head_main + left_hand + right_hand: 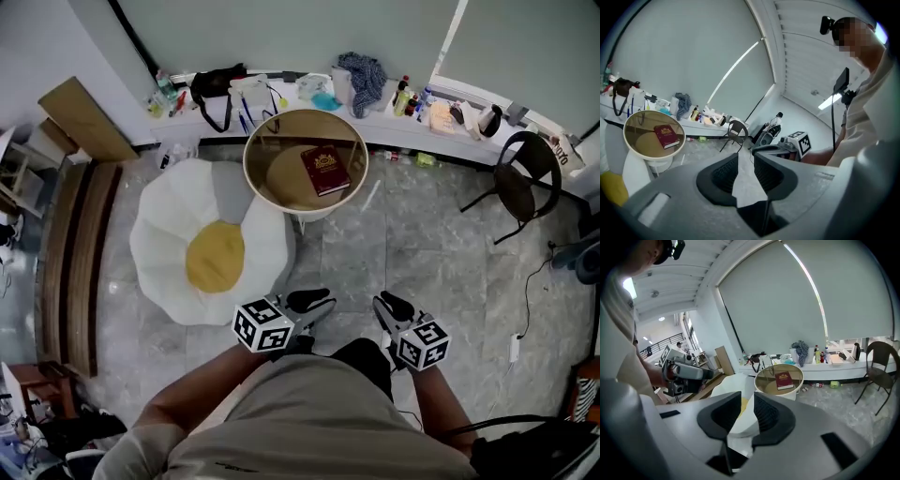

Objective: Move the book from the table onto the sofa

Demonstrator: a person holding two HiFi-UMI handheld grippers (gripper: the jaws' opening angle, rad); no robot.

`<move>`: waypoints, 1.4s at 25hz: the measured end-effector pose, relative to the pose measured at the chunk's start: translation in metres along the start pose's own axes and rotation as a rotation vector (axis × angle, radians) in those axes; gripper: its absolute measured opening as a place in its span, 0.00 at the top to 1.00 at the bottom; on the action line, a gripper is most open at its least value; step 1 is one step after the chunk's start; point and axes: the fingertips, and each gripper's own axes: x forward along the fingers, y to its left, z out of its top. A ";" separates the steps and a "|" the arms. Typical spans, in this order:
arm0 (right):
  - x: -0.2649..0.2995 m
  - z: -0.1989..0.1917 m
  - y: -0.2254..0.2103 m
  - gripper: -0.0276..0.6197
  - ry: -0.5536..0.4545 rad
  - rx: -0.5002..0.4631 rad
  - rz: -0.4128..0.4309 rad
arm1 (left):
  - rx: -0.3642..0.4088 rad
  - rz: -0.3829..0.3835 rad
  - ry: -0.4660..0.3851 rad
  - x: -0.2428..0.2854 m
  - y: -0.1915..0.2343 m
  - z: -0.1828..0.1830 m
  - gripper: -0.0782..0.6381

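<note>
A dark red book [325,170] lies flat on the round glass-topped table [262,187], far ahead of me. The white, petal-shaped sofa [164,234] with a yellow centre stands just left of the table. My left gripper [312,302] and right gripper [391,306] hover side by side close to my body, well short of the table. Both point forward and slightly down. In the left gripper view the jaws of the left gripper [746,171] stand a little apart with nothing between them, and the book [666,136] is far off. The right gripper [747,411] is likewise empty, with the book [784,380] beyond.
A long white ledge [403,131] under the window holds bags, bottles and cloth. A black chair [523,186] stands at the right. Wooden boards [75,253] lie along the left wall. A cable and a power strip [514,349] lie on the floor at the right.
</note>
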 end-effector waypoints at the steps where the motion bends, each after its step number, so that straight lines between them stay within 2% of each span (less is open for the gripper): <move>1: 0.016 0.010 -0.007 0.81 0.003 0.005 -0.001 | -0.001 0.000 0.010 0.001 0.018 0.008 0.76; 5: 0.069 0.038 -0.036 0.77 0.050 0.019 0.002 | -0.056 0.048 0.011 0.006 0.086 0.036 0.70; 8: 0.103 0.049 -0.076 0.73 0.104 0.038 0.031 | -0.136 0.115 -0.017 0.023 0.130 0.051 0.67; 12: 0.174 0.059 -0.135 0.69 0.175 0.082 0.083 | -0.247 0.208 -0.010 0.046 0.201 0.056 0.63; 18: 0.294 0.076 -0.234 0.67 0.269 0.105 0.161 | -0.400 0.351 0.012 0.102 0.311 0.057 0.61; 22: 0.368 0.074 -0.292 0.66 0.331 0.105 0.201 | -0.480 0.427 -0.003 0.141 0.382 0.058 0.60; 29: 0.476 0.046 -0.356 0.64 0.409 0.168 0.239 | -0.572 0.521 0.043 0.201 0.502 0.030 0.57; 35: 0.545 0.012 -0.390 0.64 0.459 0.189 0.235 | -0.666 0.612 0.092 0.222 0.594 -0.021 0.54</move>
